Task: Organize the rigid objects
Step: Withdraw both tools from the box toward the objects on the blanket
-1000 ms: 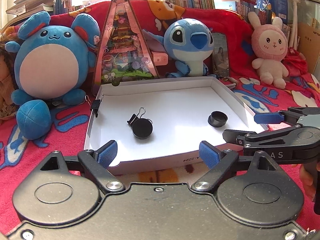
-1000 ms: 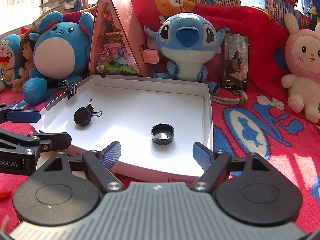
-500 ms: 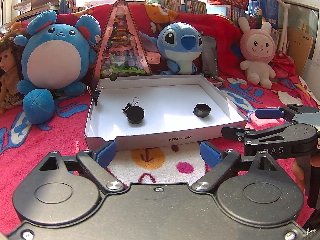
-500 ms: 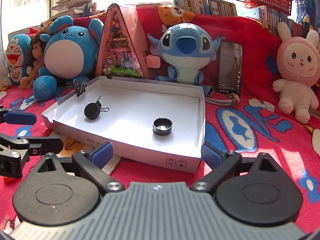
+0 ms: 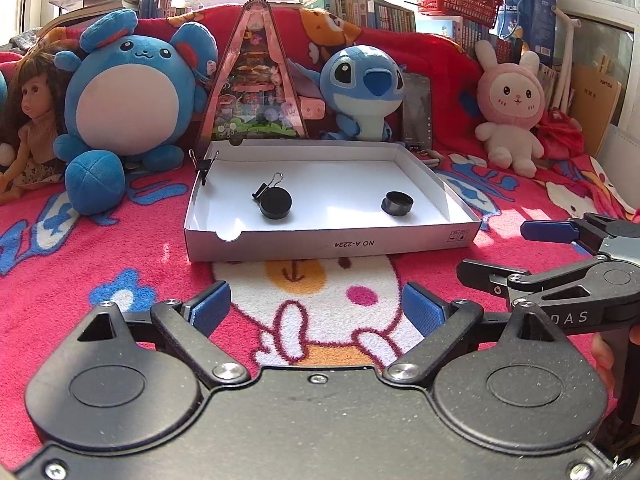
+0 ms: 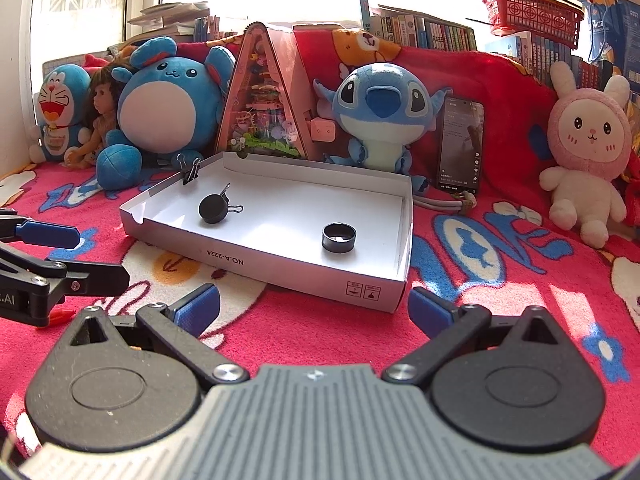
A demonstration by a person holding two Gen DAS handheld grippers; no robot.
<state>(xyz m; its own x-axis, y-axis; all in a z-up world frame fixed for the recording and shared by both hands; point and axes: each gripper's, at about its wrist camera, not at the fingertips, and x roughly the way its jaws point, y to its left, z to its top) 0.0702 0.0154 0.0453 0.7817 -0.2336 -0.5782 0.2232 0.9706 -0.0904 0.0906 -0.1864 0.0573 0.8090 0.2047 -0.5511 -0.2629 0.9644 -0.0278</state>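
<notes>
Both grippers hover over the red cartoon blanket [image 5: 100,240], short of the white cardboard tray [image 5: 332,246]; neither touches anything.

Left gripper [image 5: 318,308], bottom centre of the left wrist view: blue pads wide apart, nothing between them but blanket. Right gripper [image 6: 314,306], bottom centre of the right wrist view: jaws spread wide and empty. It also shows at the right edge of the left wrist view, with fingers of the person's hand just visible below it.

Task items lie in the tray, mid-frame. A round black lid [image 5: 275,204] lies left of centre on the tray floor, touching a loose black binder clip [image 5: 262,190] behind it. A short black ring-shaped cap [image 6: 339,237], open side up, sits toward the tray's right wall, well apart from the lid. A second binder clip [image 6: 191,172] is clamped on the tray's far left rim.

Step in hand, as judged: a pause between placements, or the end of the job. The rigid pieces are inside the tray and both claws are free. No other loose rigid item can be made out on the blanket.

Next move, if any remains: a reach forward over the near tray wall, pads lowered around the lid or cap. The lid is low and flat, so the pads would need to drop almost to the tray floor. The thin cardboard wall may shift if bumped.
</notes>
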